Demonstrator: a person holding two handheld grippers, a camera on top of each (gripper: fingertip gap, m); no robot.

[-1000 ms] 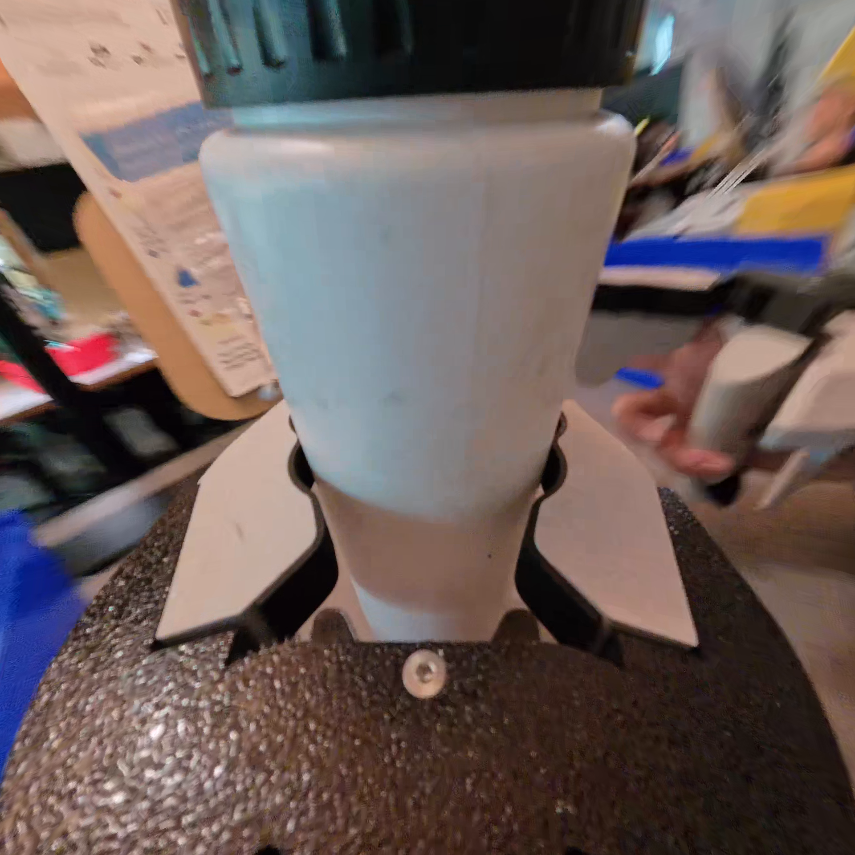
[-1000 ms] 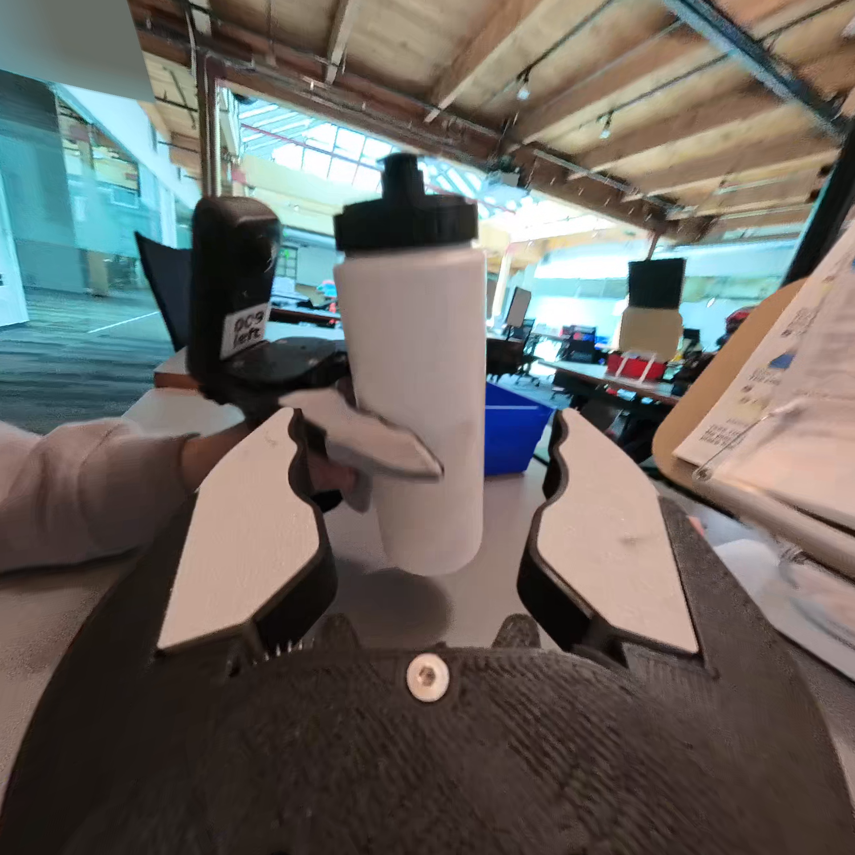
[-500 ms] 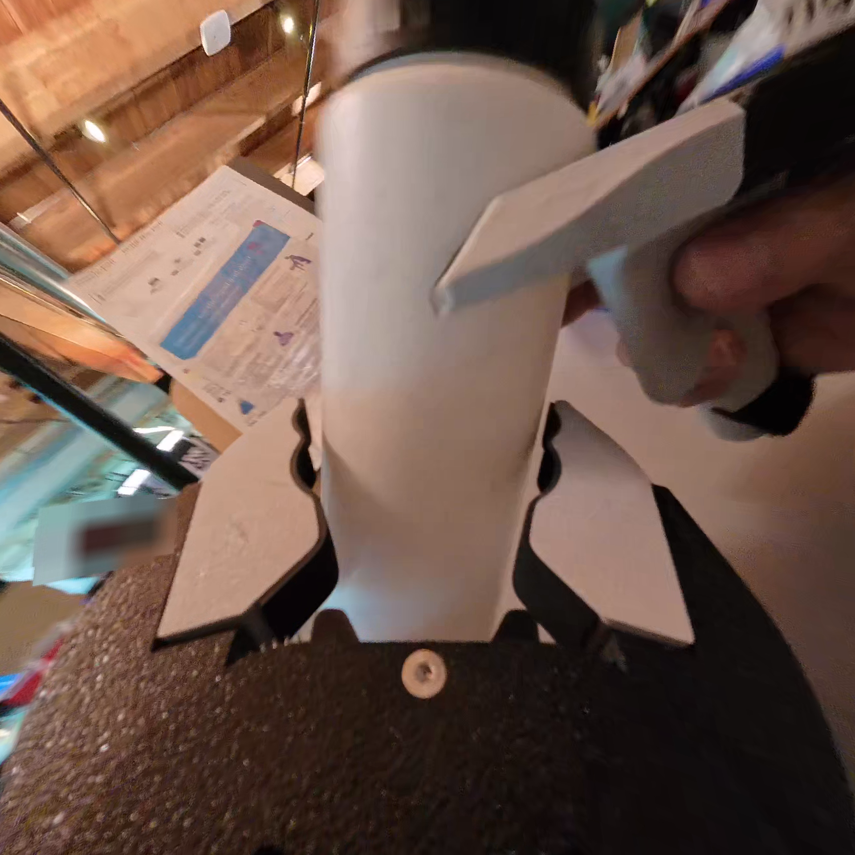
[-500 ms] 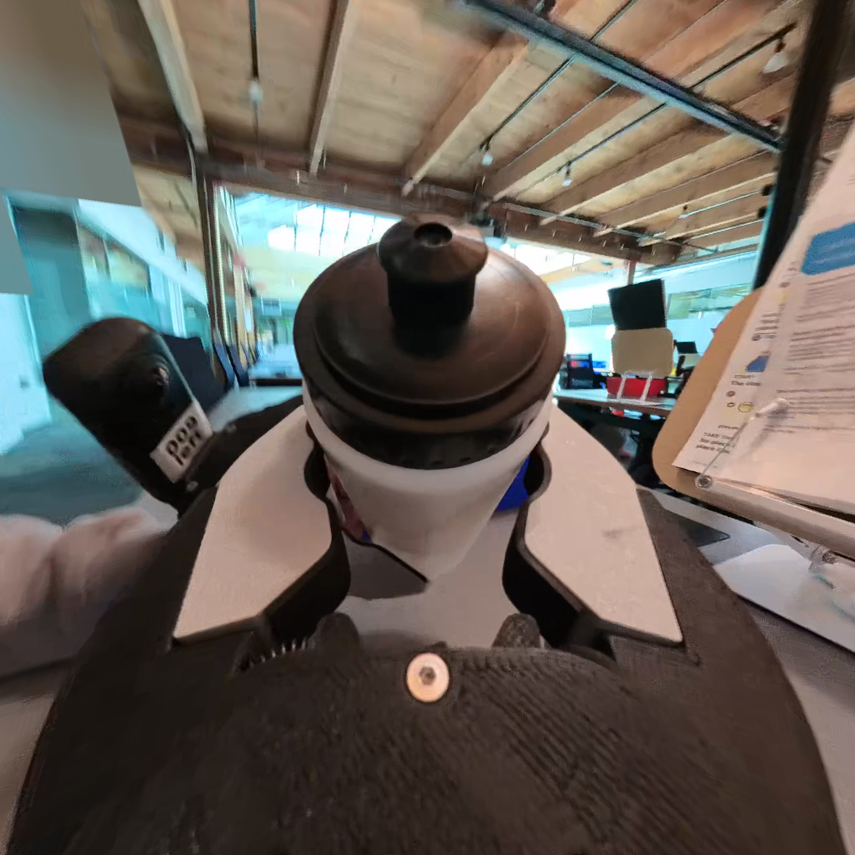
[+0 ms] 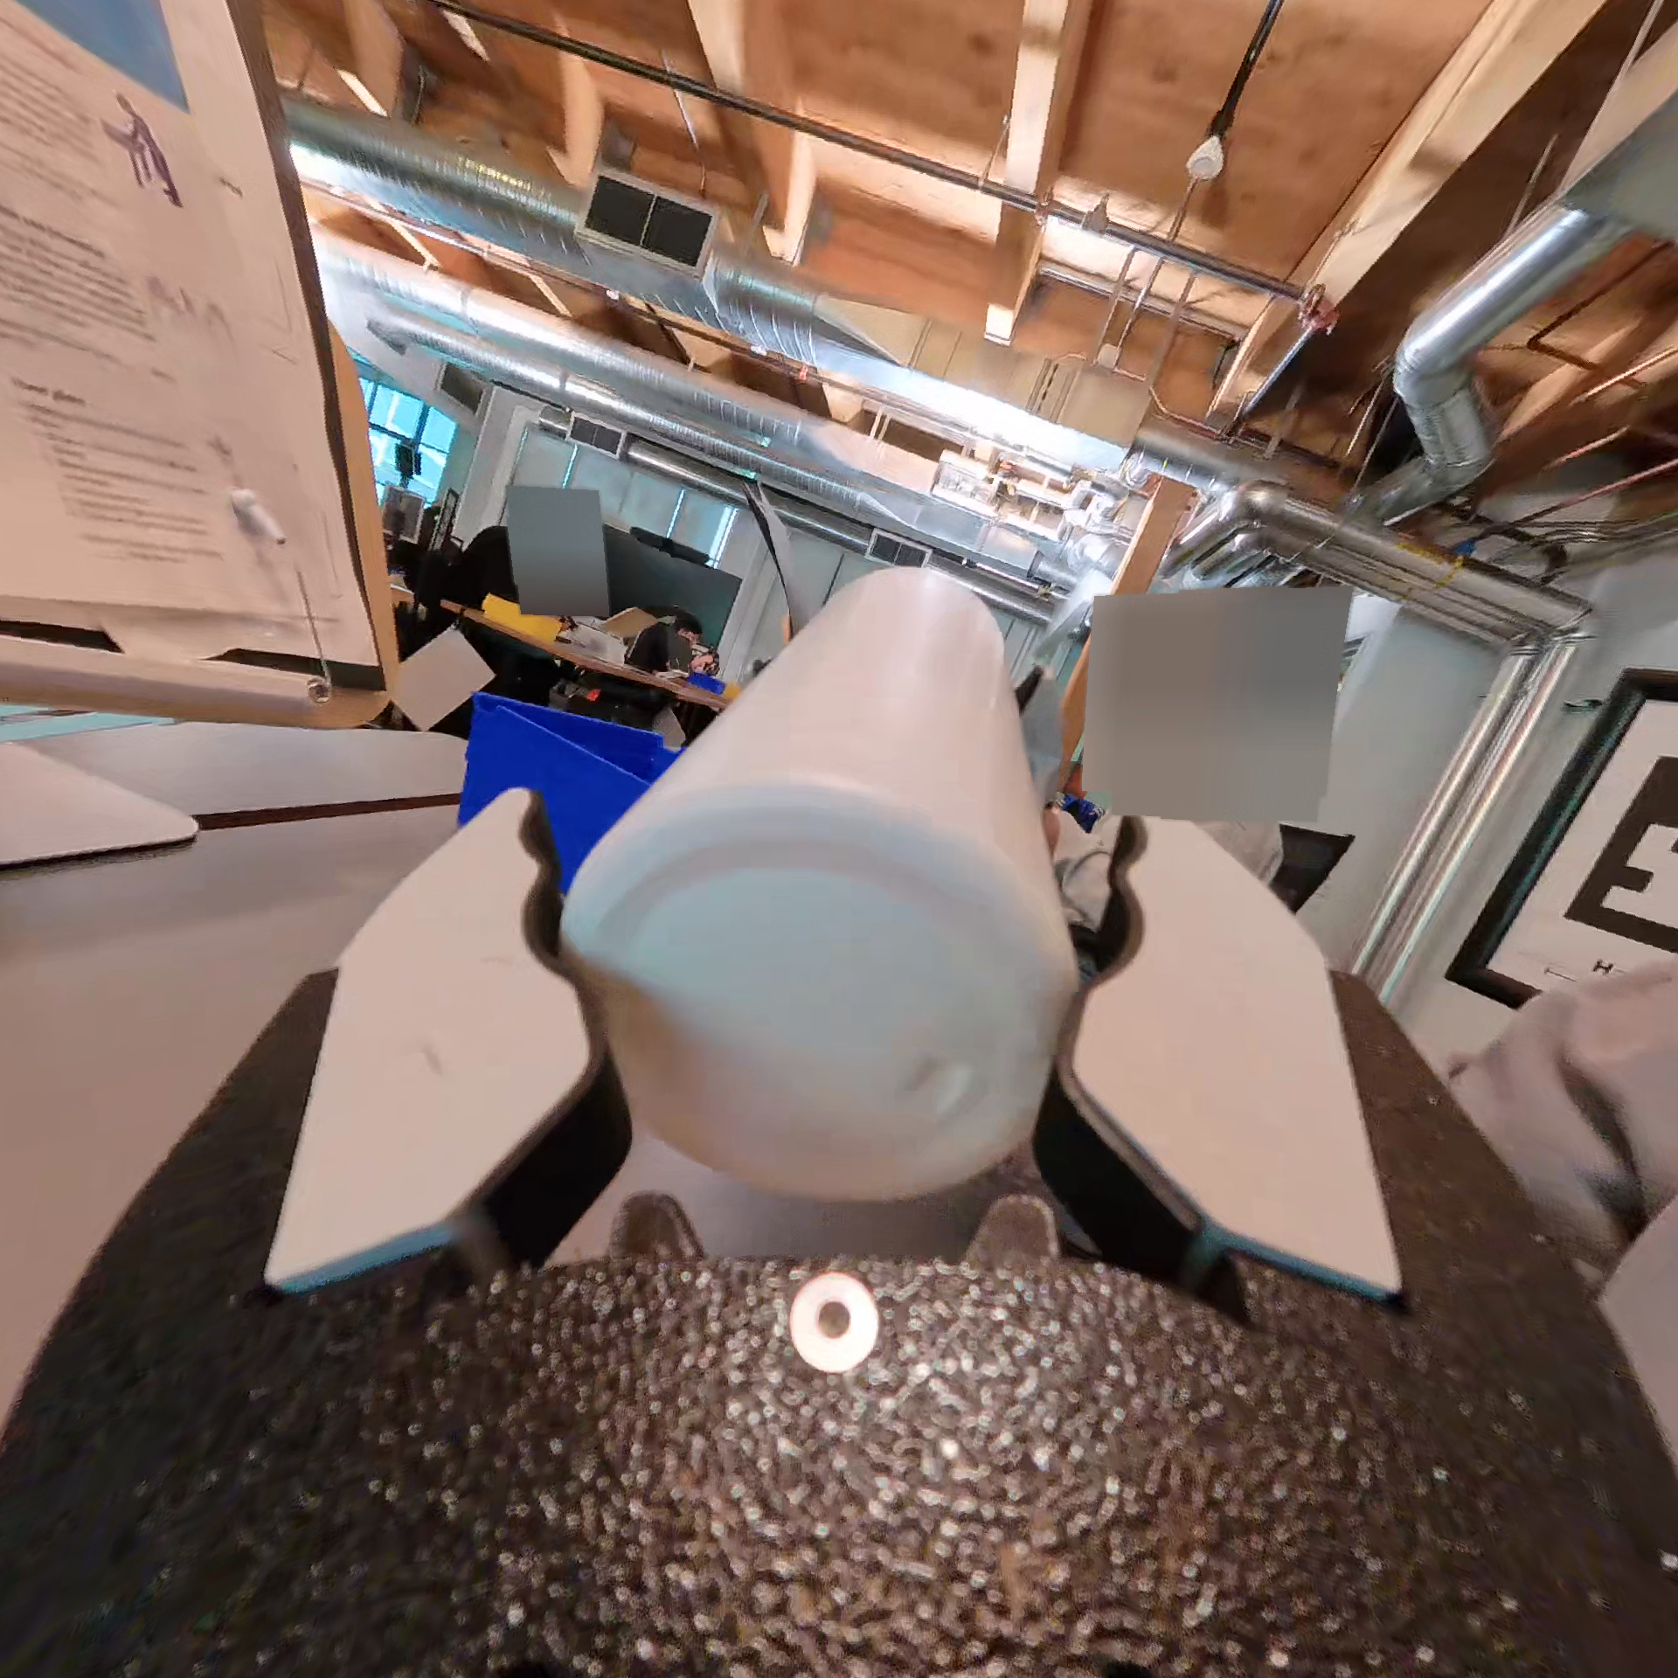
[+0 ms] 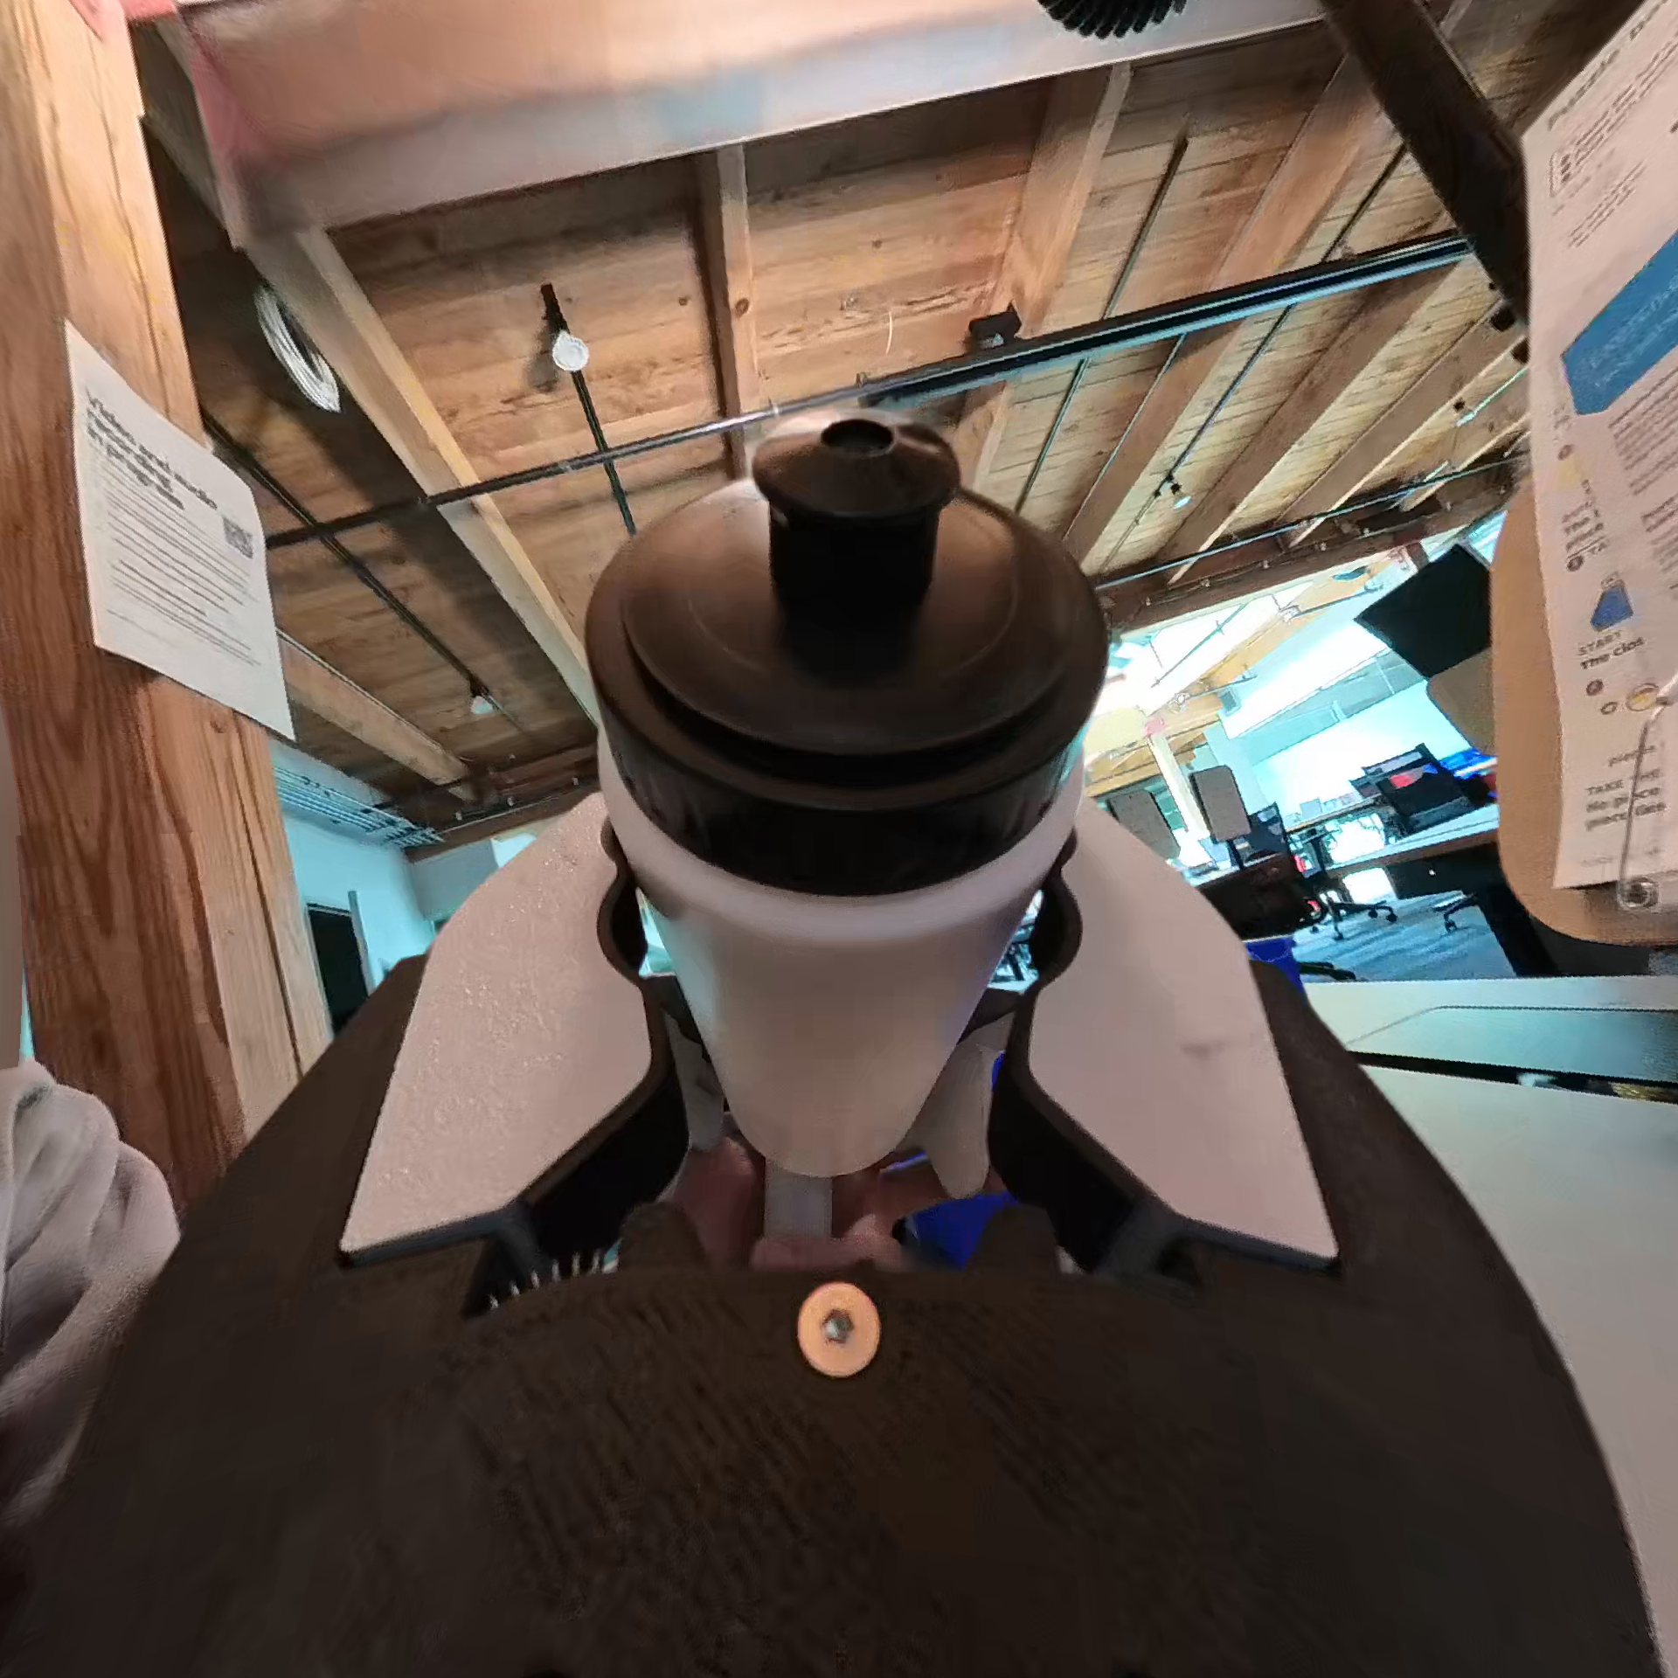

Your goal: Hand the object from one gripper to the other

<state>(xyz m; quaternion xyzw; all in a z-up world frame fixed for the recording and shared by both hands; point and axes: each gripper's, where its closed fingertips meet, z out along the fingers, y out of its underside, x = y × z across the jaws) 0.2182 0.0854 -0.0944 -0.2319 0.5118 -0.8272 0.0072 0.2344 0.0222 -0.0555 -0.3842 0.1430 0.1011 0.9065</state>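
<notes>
A white bottle (image 5: 817, 953) with a black cap (image 6: 844, 690) is the object. In the left wrist view its flat base faces the camera and lies between my left gripper's (image 5: 826, 817) fingers. These fingers stand spread, with a gap showing at the right finger (image 5: 1199, 999), so the left gripper is open. In the right wrist view my right gripper (image 6: 835, 817) is shut on the bottle's white body (image 6: 835, 999) just below the cap, with both pads against it. Part of the left gripper (image 6: 962, 1135) and a hand show under the bottle.
A blue bin (image 5: 563, 772) stands on the grey table (image 5: 182, 953) ahead of the left gripper. A board with papers (image 5: 136, 318) rises at the left, and it also shows at the right in the right wrist view (image 6: 1607, 545). A wooden post (image 6: 118, 726) stands left. My hands' fingertips stand some 9 centimeters from each other.
My right gripper closed on the bottle below its cap. My left gripper's jaws then spread off the bottle's lower end. Both views swung upward.
</notes>
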